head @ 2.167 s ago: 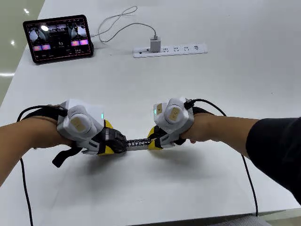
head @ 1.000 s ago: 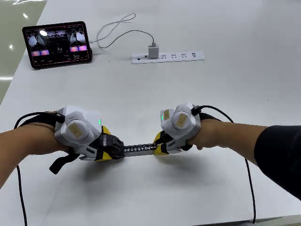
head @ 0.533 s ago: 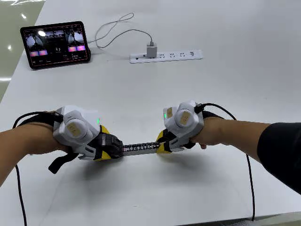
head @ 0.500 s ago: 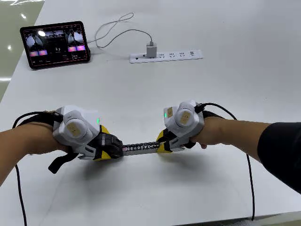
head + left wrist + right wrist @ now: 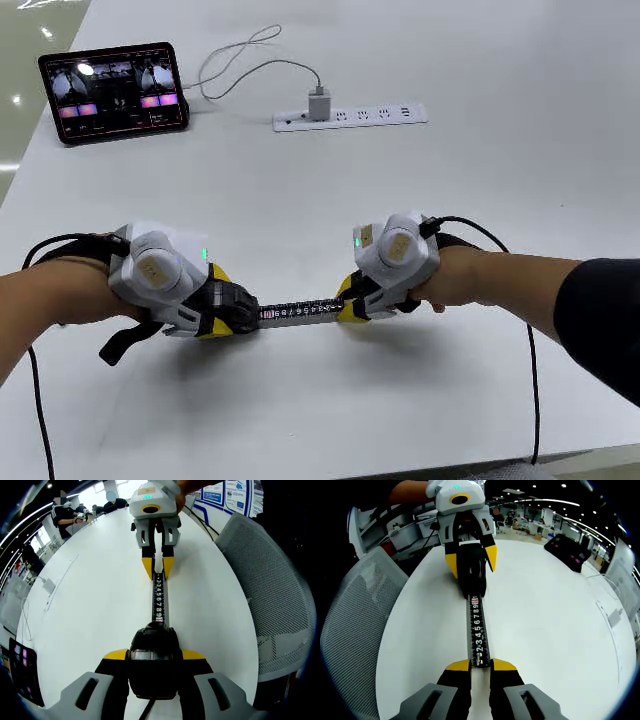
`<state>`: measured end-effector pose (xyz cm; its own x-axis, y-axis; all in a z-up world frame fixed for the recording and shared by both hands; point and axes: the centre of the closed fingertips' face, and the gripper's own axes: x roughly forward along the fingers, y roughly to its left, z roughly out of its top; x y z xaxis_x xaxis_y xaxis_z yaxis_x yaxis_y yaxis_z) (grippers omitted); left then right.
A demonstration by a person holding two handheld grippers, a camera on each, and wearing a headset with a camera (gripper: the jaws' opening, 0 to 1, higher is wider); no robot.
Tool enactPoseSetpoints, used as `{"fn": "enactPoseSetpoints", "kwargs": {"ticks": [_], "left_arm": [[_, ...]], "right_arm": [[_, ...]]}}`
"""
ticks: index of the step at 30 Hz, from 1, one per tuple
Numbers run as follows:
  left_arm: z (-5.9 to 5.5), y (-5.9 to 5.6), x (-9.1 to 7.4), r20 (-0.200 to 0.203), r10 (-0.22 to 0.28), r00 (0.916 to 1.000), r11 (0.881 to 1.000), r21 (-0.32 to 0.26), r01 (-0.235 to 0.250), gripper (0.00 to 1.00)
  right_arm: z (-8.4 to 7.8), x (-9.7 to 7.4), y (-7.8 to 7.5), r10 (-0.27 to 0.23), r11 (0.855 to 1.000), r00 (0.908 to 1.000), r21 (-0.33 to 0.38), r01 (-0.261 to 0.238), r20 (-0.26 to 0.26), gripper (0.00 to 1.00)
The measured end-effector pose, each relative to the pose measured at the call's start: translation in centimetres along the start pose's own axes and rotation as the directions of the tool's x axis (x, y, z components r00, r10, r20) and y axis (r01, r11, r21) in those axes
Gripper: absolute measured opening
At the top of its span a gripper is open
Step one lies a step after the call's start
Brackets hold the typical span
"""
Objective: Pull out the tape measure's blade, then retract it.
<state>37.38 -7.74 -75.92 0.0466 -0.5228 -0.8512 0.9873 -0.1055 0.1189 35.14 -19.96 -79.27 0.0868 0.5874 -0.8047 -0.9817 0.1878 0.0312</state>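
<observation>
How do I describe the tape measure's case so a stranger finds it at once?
On the white table, near its front edge, the left hand-held gripper faces the right hand-held gripper. The case is the black block it clamps, with a numbered blade leaving it.

The white tabletop (image 5: pixel 300 400) stretches away in front of me. At its far left sits a dark tablet (image 5: pixel 113 78), its screen lit. To the right of it, well apart, a white power strip (image 5: pixel 370 115) lies flat with a white charger (image 5: pixel 318 103) plugged in near its left end. A white cable (image 5: pixel 240 60) loops from the charger back to the tablet. A grey mesh chair (image 5: pixel 260 580) stands just beside the tabletop's near edge.
</observation>
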Motion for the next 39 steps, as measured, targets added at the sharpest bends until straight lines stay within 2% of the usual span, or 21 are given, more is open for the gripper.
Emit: {"fn": "enactPoseSetpoints", "kwargs": {"ticks": [29,39], "left_arm": [[-0.1,0.1,0.1,0.000,0.006,1.0000,1.000,-0.007,-0.006,0.32],[-0.1,0.2,0.1,0.014,0.005,0.9999,1.000,-0.014,-0.005,0.32]], "right_arm": [[-1.6,-1.1,-0.2,0.009,1.000,0.9998,0.006,-0.009,-0.019,0.09],[-2.1,-1.5,-0.2,0.013,1.000,0.9997,0.011,-0.013,-0.022,0.09]]}}
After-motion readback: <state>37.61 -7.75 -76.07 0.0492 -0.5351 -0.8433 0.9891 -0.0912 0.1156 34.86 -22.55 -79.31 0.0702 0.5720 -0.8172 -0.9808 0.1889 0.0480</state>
